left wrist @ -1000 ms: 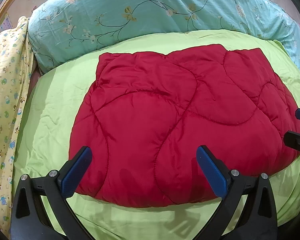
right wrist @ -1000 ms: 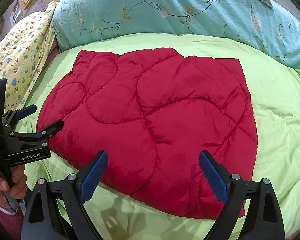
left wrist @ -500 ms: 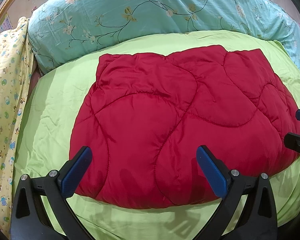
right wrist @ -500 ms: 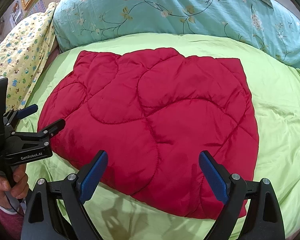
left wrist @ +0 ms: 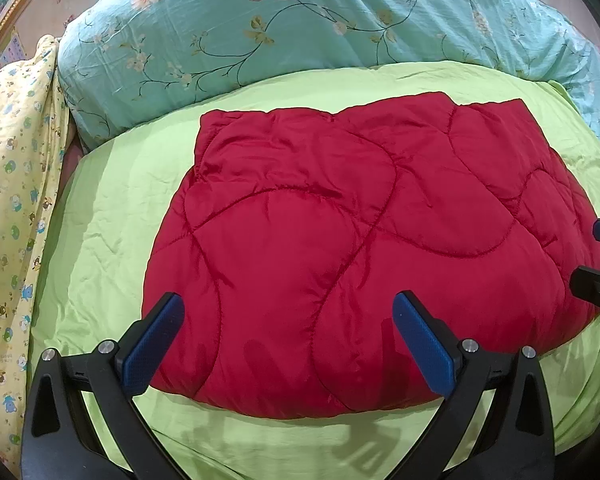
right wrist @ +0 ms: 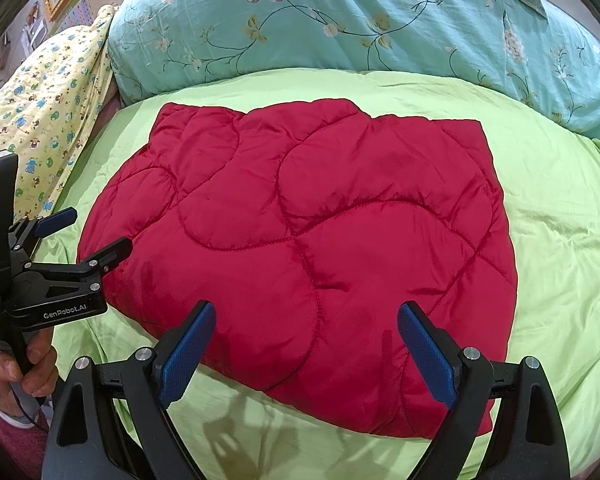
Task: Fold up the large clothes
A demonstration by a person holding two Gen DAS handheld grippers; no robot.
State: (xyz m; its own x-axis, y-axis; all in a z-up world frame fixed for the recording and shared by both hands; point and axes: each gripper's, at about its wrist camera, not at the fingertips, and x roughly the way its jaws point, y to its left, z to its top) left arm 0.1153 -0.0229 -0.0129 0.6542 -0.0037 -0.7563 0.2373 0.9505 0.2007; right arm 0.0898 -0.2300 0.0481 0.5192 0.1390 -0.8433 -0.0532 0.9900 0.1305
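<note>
**Red jacket folded, both grippers idle**

Nothing has shifted: my left gripper (left wrist: 286, 344) and right gripper (right wrist: 306, 354) still hover spread, empty, over the near edge of the red quilted jacket (left wrist: 360, 248) lying mid green sheet (left wrist: 108, 220). Puffy layers may spring apart if I pinch just one.

Both views are evenly and brightly lit, colours pretty saturated. Soft shadows of each hand-held gripper are thrown onto the green bedsheet (left wrist: 108, 216) at the near edge. Heavy fisheye bending is seen, with black vignetted corners. Focus is kept sharp; a mild sheen is picked up on the red quilted garment (right wrist: 300, 240).
</note>
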